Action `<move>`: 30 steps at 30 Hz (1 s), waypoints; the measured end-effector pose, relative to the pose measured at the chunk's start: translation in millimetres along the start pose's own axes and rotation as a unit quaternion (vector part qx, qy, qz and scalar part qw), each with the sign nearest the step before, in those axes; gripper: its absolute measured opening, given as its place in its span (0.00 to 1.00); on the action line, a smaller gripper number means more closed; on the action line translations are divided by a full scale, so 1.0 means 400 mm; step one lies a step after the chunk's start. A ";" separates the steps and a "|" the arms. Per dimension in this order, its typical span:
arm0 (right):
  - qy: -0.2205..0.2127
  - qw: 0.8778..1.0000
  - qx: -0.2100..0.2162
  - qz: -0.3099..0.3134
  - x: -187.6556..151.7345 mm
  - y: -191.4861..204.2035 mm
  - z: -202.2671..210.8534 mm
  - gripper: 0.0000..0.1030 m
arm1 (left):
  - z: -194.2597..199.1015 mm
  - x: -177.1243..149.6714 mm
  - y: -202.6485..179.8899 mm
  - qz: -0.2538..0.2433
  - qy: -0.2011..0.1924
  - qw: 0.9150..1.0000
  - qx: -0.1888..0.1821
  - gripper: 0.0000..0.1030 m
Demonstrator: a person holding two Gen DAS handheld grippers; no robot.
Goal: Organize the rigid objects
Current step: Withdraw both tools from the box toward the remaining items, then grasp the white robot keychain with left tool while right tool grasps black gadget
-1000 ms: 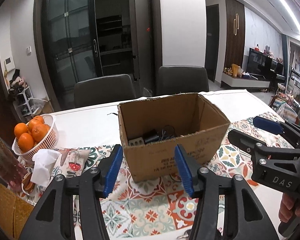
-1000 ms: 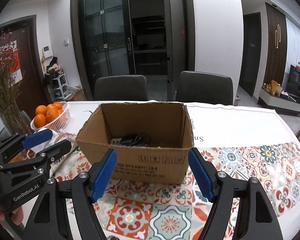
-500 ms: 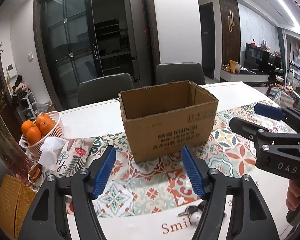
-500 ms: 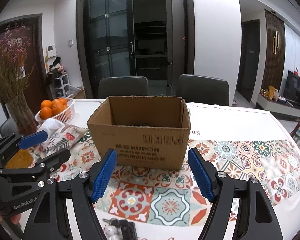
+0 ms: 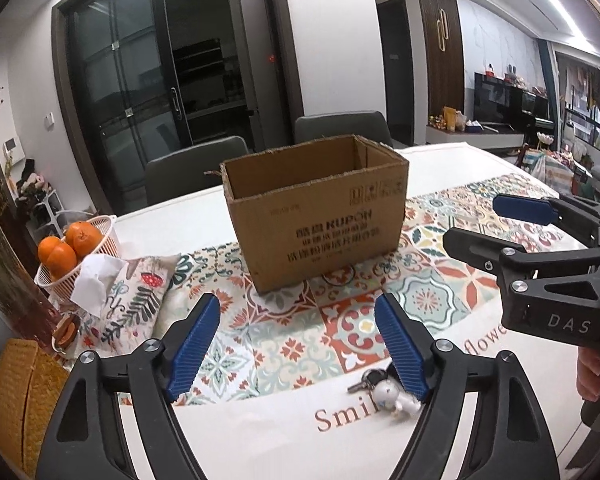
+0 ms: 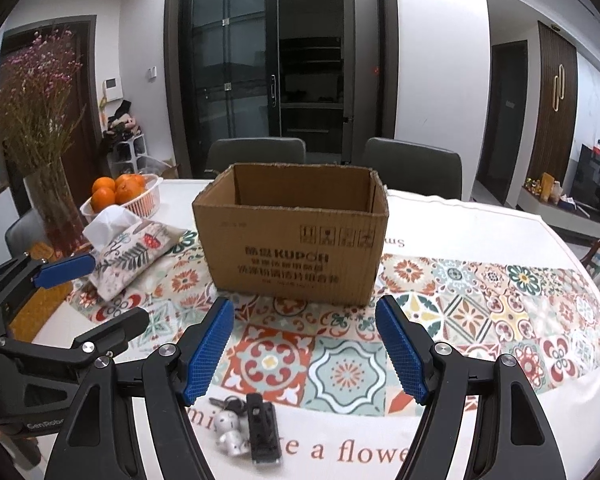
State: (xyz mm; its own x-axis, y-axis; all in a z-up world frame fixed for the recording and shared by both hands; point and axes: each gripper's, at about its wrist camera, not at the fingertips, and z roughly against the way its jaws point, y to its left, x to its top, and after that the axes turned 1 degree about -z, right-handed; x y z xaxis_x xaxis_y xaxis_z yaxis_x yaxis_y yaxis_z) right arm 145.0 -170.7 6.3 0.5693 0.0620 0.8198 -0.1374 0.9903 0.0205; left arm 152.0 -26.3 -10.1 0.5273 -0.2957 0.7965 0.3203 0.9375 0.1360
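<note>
Keys on a small bunch lie on the worktop in the left wrist view, just inside the right-hand finger of the left hand-held gripper, with a little white figurine attached and partly hidden behind that finger; the jaws are opening and nothing is between the pads. Ahead of it stands the open cardboard box, well beyond the fingertips, and to its right the right hand-held gripper hangs over the patterned cloth. From the right wrist view, the right hand-held gripper stands moderately open and empty; the keys, the white figurine and a black rectangular piece lie on the worktop just below and inside its left finger, and the cardboard box sits straight ahead. The left hand-held gripper shows at its left, beside a fabric tissue pouch. The step in hand looks like a reach for these small items, to go into the box. To do it well, I would lower one gripper until the pads straddle the black piece across its narrow width, keep the fingertips close to the cloth, close squarely, and keep the other gripper clear so the two do not collide
</note>
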 end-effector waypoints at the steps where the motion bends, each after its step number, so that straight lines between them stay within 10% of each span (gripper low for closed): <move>1: 0.003 1.000 0.001 0.001 -0.005 0.001 0.000 0.72 | 0.000 -0.007 -0.003 -0.002 0.002 1.000 -0.001 0.78; 30: 0.067 0.998 0.009 0.018 -0.171 0.019 -0.018 0.70 | -0.020 -0.171 -0.097 -0.092 0.039 0.992 -0.079 0.80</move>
State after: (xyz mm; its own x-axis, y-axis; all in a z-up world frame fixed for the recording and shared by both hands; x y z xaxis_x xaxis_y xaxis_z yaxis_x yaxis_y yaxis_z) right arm 110.8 -166.5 -53.7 0.6668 0.1155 0.7363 -0.1745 0.9847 0.0035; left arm 109.8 -43.7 -74.6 0.5061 -0.4778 0.7180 0.5329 0.8278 0.1752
